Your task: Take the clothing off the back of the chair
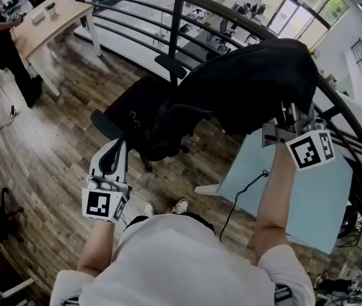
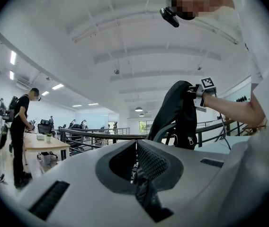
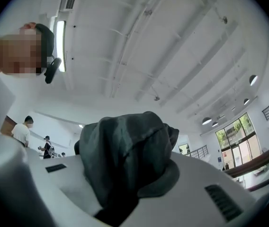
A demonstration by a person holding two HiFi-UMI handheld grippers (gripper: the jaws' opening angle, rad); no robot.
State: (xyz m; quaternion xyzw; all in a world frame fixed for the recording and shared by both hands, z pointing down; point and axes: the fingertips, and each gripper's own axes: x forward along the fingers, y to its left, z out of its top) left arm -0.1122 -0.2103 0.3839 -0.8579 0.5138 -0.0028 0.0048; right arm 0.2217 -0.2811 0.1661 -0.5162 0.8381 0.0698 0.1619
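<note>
we're in an open-plan office, mezzanine level: wood desk (image 1: 47, 19) far left, black railing (image 1: 176, 37), office chairs (image 2: 44, 126), tall windows (image 1: 296, 11) far right, strip lights (image 2: 13, 57).

Clothing (image 1: 251, 88) above chair (image 1: 133, 110); railing (image 1: 175, 18) behind; table (image 1: 308, 193) right.

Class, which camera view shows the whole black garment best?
The head view: the black garment shows nearly whole, spread wide. The left gripper view shows it small, hanging far off. The right gripper view shows only one bunched fold up close.
</note>
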